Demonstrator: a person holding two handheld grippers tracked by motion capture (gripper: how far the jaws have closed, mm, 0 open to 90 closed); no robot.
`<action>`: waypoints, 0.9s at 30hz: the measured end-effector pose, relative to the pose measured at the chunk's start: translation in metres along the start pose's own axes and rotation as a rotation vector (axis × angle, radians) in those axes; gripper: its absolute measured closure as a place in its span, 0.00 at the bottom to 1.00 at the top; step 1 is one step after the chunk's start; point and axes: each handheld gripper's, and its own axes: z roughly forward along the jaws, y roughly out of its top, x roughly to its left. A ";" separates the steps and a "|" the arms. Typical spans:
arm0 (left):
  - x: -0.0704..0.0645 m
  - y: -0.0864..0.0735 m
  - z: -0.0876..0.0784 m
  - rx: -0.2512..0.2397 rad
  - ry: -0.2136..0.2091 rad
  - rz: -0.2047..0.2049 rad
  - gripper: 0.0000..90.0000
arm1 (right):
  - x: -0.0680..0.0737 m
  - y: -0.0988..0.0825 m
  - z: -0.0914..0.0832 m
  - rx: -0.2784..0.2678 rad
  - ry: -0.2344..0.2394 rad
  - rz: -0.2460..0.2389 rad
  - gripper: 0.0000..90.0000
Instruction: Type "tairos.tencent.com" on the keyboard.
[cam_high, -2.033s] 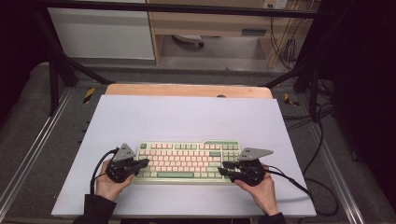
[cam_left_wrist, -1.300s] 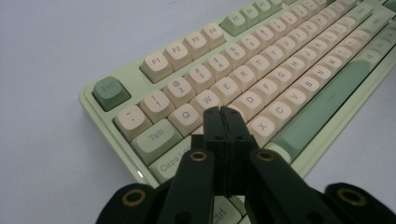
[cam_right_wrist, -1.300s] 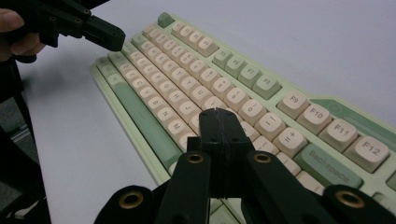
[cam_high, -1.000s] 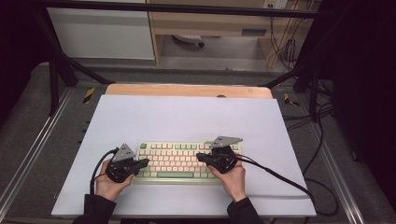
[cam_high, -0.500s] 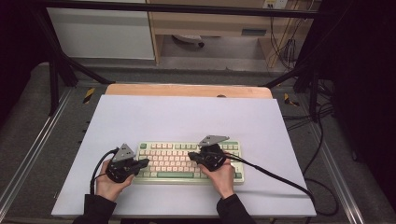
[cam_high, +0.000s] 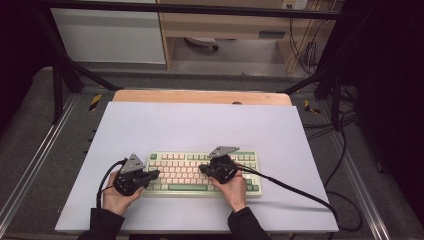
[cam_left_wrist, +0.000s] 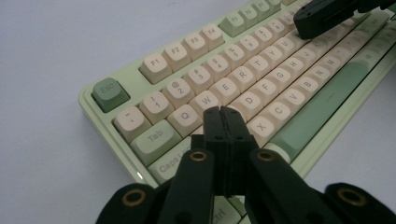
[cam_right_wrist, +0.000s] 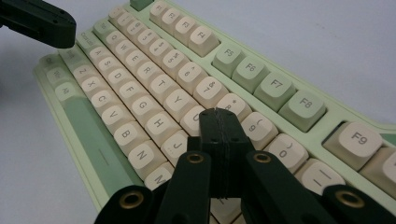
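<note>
The right hand-held gripper (cam_high: 204, 169), clenched, has been shifted toward 9 o'clock over the keyboard (cam_high: 175, 172); a keypress is judged imminent. The left hand-held gripper (cam_high: 155, 173) is kept clenched.

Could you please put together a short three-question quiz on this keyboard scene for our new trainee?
1. True or false: both grippers have their jaws shut with nothing between them.
2. Over which key does the right gripper tip sit? A) Esc B) the I key, between U and O C) the space bar
3. Fill in: the left gripper tip sits over the ___ end of the keyboard, near the A and S keys.

Key:
1. True: in each gripper view the two black jaws meet.
2. B: its tip hides the key below 8 and 9, beside the 8 key.
3. Left: Tab and Caps Lock lie just beside it.
</note>
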 end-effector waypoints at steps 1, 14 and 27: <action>0.000 0.000 0.000 0.000 0.000 0.000 1.00 | 0.000 0.000 0.000 0.000 0.000 0.000 1.00; 0.000 0.000 -0.001 -0.005 0.000 0.002 1.00 | 0.001 0.002 -0.008 -0.012 -0.010 -0.011 1.00; -0.002 0.001 -0.002 -0.010 0.002 0.004 1.00 | 0.003 0.004 -0.033 0.000 0.010 -0.028 1.00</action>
